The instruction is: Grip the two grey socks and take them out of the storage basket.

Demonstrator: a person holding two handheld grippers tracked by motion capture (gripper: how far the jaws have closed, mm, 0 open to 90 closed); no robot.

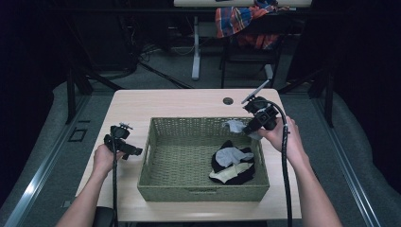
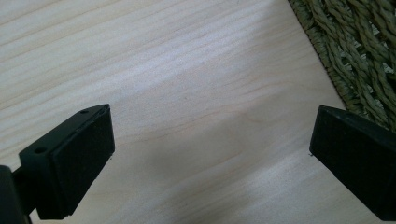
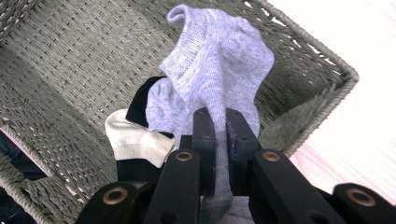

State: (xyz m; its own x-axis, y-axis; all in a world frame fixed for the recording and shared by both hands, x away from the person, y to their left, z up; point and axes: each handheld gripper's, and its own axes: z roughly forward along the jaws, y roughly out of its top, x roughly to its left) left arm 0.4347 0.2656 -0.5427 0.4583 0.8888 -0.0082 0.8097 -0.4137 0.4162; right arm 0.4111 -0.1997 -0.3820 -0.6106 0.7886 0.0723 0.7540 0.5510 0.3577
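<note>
Counter [image 1: 142, 101] carries the woven basket [image 1: 163, 187], which sits mid-counter. Sock pile [image 1: 232, 165] lies in the basket's right half: black, grey and cream pieces overlapping, so the count is hard to make out. Right gripper [image 1: 247, 128] is above the basket's far right corner, jaws clamped on a light grey sock [image 3: 215, 70]; the sock's lower end is hidden behind the jaws. Left gripper [image 1: 137, 152] is just left of the basket, over bare counter, jaws wide apart with nothing between them.
</note>
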